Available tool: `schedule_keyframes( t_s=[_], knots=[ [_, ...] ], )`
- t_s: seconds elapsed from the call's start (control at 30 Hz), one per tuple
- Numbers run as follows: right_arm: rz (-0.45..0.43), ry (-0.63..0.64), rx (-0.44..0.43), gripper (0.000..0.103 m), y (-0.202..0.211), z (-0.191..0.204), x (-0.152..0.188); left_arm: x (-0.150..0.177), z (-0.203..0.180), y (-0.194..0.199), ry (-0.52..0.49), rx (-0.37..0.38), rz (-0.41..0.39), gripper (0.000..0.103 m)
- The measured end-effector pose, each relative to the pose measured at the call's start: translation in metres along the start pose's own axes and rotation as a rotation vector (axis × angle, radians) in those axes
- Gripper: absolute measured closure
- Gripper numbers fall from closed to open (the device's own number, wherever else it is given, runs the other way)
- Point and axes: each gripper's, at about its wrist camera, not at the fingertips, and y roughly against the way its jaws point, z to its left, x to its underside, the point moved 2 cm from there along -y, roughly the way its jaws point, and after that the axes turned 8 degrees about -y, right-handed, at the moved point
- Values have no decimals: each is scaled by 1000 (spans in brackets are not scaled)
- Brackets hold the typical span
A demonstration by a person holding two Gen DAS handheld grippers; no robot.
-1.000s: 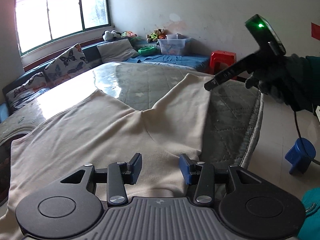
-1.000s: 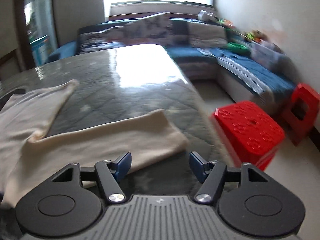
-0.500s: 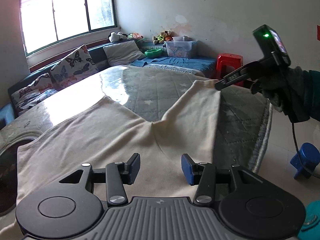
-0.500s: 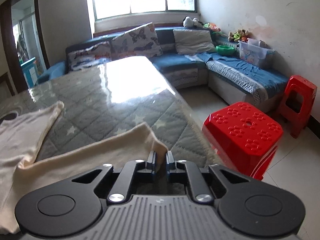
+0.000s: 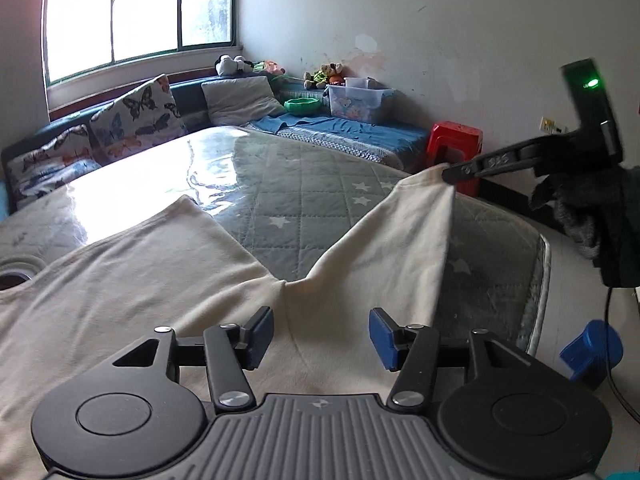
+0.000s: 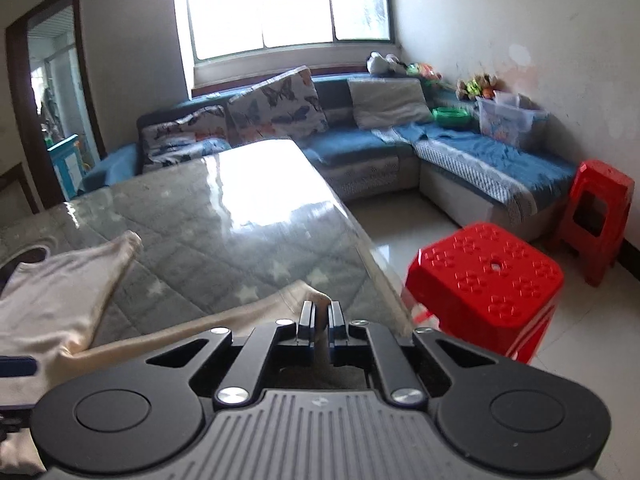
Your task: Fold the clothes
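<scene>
The right gripper [image 6: 319,316] pinches the sleeve end of the cream shirt [image 5: 160,280] spread on the table [image 5: 280,184], the sleeve running back toward the left gripper [image 5: 321,334], whose jaws have just been opening, empty, above the shirt's body.

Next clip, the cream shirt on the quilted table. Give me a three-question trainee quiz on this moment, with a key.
1. True or false: the right gripper is shut on the sleeve end of the cream shirt.
2. What lies under the left gripper: A the shirt, B the red stool, C a butterfly cushion?
3. Fill in: the left gripper's jaws are ____.

Key: 1 true; 2 A; 3 open, nothing pinched between them, having just been opening.
</scene>
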Motion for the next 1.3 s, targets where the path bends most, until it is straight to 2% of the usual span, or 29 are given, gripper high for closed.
schedule_keyframes(
  t_s=[0.13, 0.27, 0.37, 0.47, 0.6, 0.73, 0.83, 1.07, 1.2, 1.3],
  knots=[
    [-31, 38, -27, 98, 14, 13, -13, 1, 4, -13, 50, 51, 15, 38],
    [-69, 84, -63, 98, 32, 34, -26, 3, 4, -11, 61, 68, 6, 33],
    [-101, 122, -101, 98, 49, 53, -38, 5, 8, 6, 96, 86, -28, 31],
    [-130, 185, -153, 98, 68, 82, -53, 13, 20, 33, 141, 86, -69, 24],
    [-157, 288, -228, 98, 86, 128, -63, 31, 34, 69, 171, 52, -104, 24],
    [-156, 383, -329, 98, 97, 180, -63, 52, 50, 100, 215, -22, -116, 23],
    [-136, 458, -406, 98, 97, 220, -54, 70, 63, 121, 265, -81, -123, 23],
    [14, 591, -593, 98, 78, 305, -4, 101, 86, 151, 386, -193, -107, 22],
    [79, 636, -654, 90, 81, 320, 23, 110, 93, 163, 418, -226, -104, 22],
    [93, 639, -634, 86, 77, 307, 24, 111, 96, 168, 423, -247, -105, 23]
  ],
)
